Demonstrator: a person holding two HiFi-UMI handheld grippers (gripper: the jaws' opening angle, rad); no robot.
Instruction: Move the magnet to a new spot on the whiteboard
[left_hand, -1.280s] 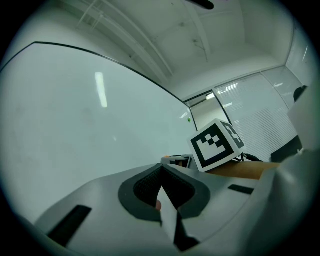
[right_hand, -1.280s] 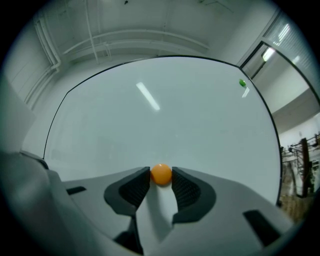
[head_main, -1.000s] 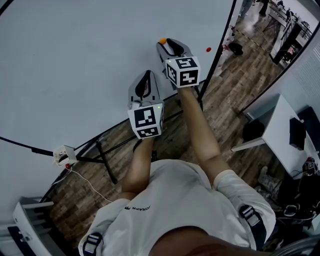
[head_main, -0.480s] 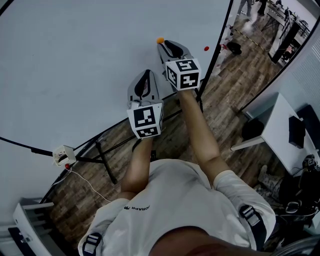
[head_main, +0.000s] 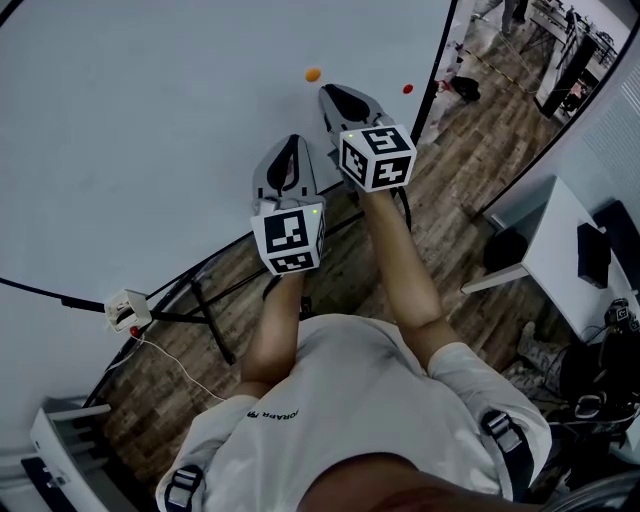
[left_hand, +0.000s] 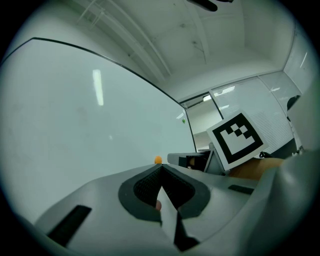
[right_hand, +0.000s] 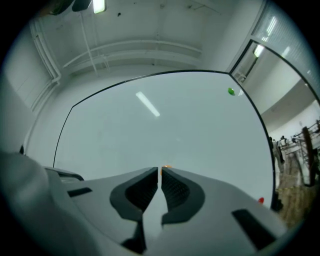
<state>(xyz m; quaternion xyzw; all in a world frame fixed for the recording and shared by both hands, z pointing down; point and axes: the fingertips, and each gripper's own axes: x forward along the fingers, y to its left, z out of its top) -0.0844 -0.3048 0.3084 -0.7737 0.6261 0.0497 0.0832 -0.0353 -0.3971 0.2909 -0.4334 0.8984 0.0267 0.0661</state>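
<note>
Whiteboard (head_main: 150, 140) surface stands ahead, with wood floor (head_main: 470, 150) below. The orange magnet (head_main: 313, 74) is round and sticks to the board at 11 o'clock from the right tool (head_main: 335, 95), near but apart. The left tool (head_main: 287, 150) is farther off. The right jaws have just been closing to a slit and hold nothing. The left jaws are together and empty. The shirt print (head_main: 275, 414) is unreadable.

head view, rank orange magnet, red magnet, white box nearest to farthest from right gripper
Right gripper, jaws just closed further, nothing between them:
1. orange magnet, just up-left of its tip
2. red magnet, to its right
3. white box, far lower left
</note>
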